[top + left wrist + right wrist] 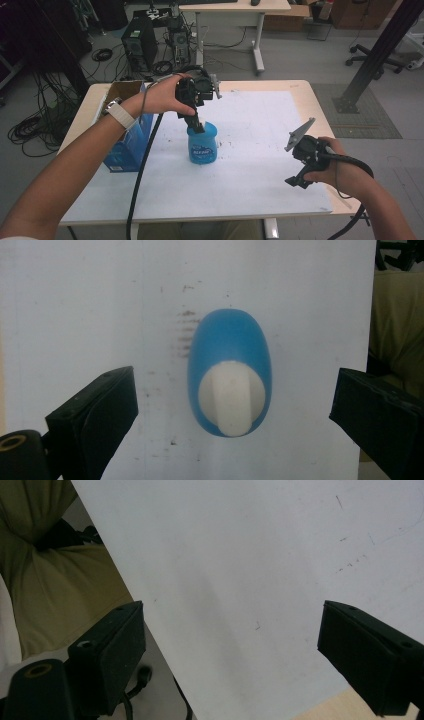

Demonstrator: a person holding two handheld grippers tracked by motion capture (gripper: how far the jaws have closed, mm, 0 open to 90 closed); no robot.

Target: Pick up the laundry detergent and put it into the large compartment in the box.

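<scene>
The left gripper point(198, 125) is hanging directly above the blue bottle point(203, 145), pointing straight down at it, with its 2 jaws standing wide apart; in the left gripper view the jaws are flanking the blue bottle point(230, 360) on either side without touching it, and the bottle's white cap point(231, 397) is lying between them, seen from above. The bottle is standing upright near the middle of the white sheet point(250, 165) that is covering most of the bench point(305, 87), with a few small brown specks lying on the sheet just beside it. A blue cardboard box point(127, 137) is sitting at the left edge of the bench, well apart from the bottle, its top flaps open. The right gripper point(295, 165) is hovering over the right side of the sheet, near the front edge and well apart from the bottle, with its 2 jaws also spread wide and nothing between them; the right gripper view is looking down past those jaws onto bare white sheet point(240, 580) and the bench's edge.
</scene>
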